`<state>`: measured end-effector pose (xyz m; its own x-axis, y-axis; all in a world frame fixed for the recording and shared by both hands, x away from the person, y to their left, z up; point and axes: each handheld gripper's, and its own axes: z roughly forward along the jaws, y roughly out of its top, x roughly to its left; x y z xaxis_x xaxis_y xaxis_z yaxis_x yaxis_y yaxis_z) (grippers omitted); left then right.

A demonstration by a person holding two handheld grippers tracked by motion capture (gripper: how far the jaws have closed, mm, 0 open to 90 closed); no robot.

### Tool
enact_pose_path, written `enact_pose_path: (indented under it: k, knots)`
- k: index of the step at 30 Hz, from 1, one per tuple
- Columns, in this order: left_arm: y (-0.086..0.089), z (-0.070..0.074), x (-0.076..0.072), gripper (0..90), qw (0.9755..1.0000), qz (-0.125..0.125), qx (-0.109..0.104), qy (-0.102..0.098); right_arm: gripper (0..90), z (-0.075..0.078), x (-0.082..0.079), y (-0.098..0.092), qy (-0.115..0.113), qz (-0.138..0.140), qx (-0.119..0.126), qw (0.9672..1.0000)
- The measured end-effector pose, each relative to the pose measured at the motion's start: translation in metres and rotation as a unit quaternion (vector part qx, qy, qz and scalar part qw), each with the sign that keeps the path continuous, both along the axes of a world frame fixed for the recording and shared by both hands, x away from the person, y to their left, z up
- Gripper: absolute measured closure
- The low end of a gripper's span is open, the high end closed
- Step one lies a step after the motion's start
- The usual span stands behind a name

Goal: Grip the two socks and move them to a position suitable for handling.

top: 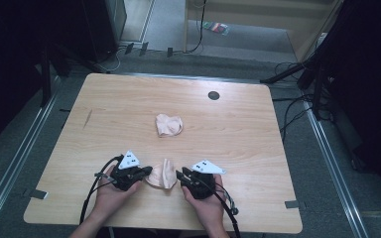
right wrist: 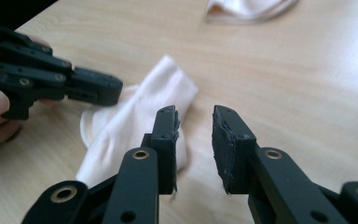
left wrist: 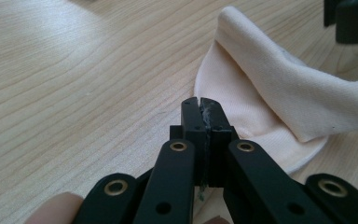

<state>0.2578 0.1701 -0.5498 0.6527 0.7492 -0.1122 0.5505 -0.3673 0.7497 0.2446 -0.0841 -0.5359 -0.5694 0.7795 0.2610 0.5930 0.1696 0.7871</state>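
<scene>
The right gripper (right wrist: 194,116) has its jaws parted by a clear gap with nothing between them; bare wood shows through the gap, and the near cloth (right wrist: 135,126) lies just past and left of its tips, not touched. The left gripper (left wrist: 200,105) has its jaws pressed together, holding nothing, its tips just short of the near cloth (left wrist: 265,98). In the high view the left gripper (top: 146,171) and the right gripper (top: 178,174) flank that folded pale cloth (top: 161,174) near the front edge of the wooden table (top: 109,114). A second crumpled cloth (top: 169,125) lies apart, toward the table's middle.
</scene>
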Motion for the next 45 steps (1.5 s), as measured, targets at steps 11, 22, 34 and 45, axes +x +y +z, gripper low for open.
enact_pose_path:
  k: [11, 22, 34, 45]
  knots:
    - [-0.001, 0.000, 0.000, 90.0, 1.0000, 0.002, 0.001, -0.002, 80.1, -0.015, 0.000, 0.023, 0.031, 0.039, -0.023, 0.9985]
    - [0.021, 0.010, 0.003, 90.0, 0.9998, 0.013, 0.012, -0.012, 88.6, 0.012, 0.014, -0.020, 0.012, -0.001, -0.052, 0.9986]
    - [0.022, 0.011, 0.004, 90.0, 0.9988, -0.014, 0.043, -0.018, 89.4, 0.015, 0.025, -0.046, 0.030, 0.025, -0.102, 0.9940]
    - [0.034, 0.014, 0.005, 71.3, 0.9988, -0.008, -0.047, -0.002, 73.2, 0.018, 0.030, -0.059, 0.043, 0.024, -0.037, 0.9981]
